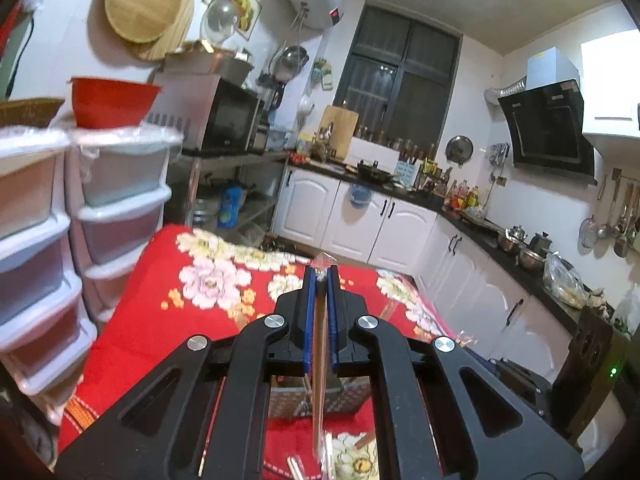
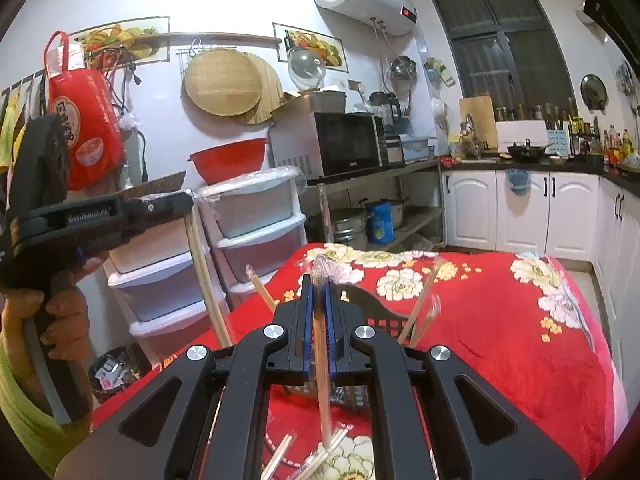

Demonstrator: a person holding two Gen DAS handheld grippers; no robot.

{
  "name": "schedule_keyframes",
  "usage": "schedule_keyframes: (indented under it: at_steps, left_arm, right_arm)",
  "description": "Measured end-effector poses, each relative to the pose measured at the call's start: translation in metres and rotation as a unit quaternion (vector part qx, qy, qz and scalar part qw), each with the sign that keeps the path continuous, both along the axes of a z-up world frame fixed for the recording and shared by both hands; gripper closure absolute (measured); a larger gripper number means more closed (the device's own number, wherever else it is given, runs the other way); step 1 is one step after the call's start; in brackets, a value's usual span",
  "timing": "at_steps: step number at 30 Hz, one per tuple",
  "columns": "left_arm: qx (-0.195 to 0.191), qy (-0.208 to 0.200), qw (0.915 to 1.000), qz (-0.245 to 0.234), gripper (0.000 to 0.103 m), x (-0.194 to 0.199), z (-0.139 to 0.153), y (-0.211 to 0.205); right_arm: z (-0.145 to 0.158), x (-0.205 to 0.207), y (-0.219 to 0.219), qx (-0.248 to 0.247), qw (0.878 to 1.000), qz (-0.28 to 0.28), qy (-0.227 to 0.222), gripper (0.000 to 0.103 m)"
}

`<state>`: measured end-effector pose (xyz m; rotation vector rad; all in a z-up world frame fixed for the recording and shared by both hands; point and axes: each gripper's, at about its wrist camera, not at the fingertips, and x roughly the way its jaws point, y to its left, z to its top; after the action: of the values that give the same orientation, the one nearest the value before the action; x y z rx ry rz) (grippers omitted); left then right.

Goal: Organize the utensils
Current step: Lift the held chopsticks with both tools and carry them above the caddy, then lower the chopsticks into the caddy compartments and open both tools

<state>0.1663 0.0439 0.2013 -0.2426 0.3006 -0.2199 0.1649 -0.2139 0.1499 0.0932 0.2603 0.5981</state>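
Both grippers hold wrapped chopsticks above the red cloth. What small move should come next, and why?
Probably lower the right gripper toward the basket and drop its chopsticks in beside those already standing there. Both grippers are shut on wrapped pairs, the left gripper on chopsticks too, and more lie loose on the cloth.

Lower ends of the wrapped chopsticks [image 1: 320, 384] hidden behind the left gripper [image 1: 321, 276] body; woven basket [image 1: 352, 394] mostly blocked by the linkage; loose chopsticks [image 2: 316, 456] cut off at the frame bottom; person's hand [image 2: 60, 312] partly out of frame; trash bin [image 2: 114, 372] contents blurred, possibly wrappers.
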Motion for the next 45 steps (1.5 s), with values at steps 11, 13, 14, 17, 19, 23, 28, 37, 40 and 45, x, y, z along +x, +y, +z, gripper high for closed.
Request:
schedule_keyframes:
  at_steps: [11,13,14,17,19,23,28,37,40,45]
  left_arm:
    - [-0.001,-0.042,0.999,0.017,0.102,0.009,0.032,-0.003]
    - [0.0,-0.048,0.9985,0.026,0.102,0.011,0.037,-0.003]
    - [0.002,-0.051,0.9982,0.03,0.102,0.012,0.037,-0.003]
    - [0.01,-0.06,0.9971,0.046,0.102,0.014,0.038,-0.004]
    - [0.017,-0.065,0.9963,0.055,0.102,0.016,0.037,-0.005]
    - [0.019,-0.062,0.996,0.061,0.102,0.023,0.033,-0.005]
    - [0.022,-0.06,0.9956,0.069,0.102,0.032,0.025,-0.003]
    - [0.021,-0.053,0.9952,0.08,0.102,0.046,0.008,0.001]
    - [0.017,-0.049,0.9952,0.084,0.102,0.05,0.0,0.004]
    - [0.009,-0.039,0.9953,0.088,0.102,0.058,-0.013,0.008]
  right_arm:
    - [0.028,0.012,0.007,0.002,0.999,-0.001,-0.032,0.097]
    - [0.034,0.014,0.007,0.005,0.999,-0.001,-0.039,0.097]
    - [0.036,0.014,0.007,0.005,0.999,-0.002,-0.043,0.097]
    - [0.045,0.017,0.01,0.006,0.999,-0.002,-0.054,0.097]
    - [0.051,0.02,0.012,0.005,0.998,-0.004,-0.063,0.097]
    - [0.06,0.025,0.018,0.001,0.997,-0.007,-0.078,0.097]
    - [0.067,0.035,0.024,-0.001,0.996,-0.009,-0.089,0.097]
    - [0.061,0.058,0.034,0.002,0.997,-0.014,-0.081,0.097]
    - [0.054,0.065,0.036,0.005,0.997,-0.014,-0.073,0.097]
    - [0.042,0.074,0.04,0.011,0.998,-0.012,-0.061,0.097]
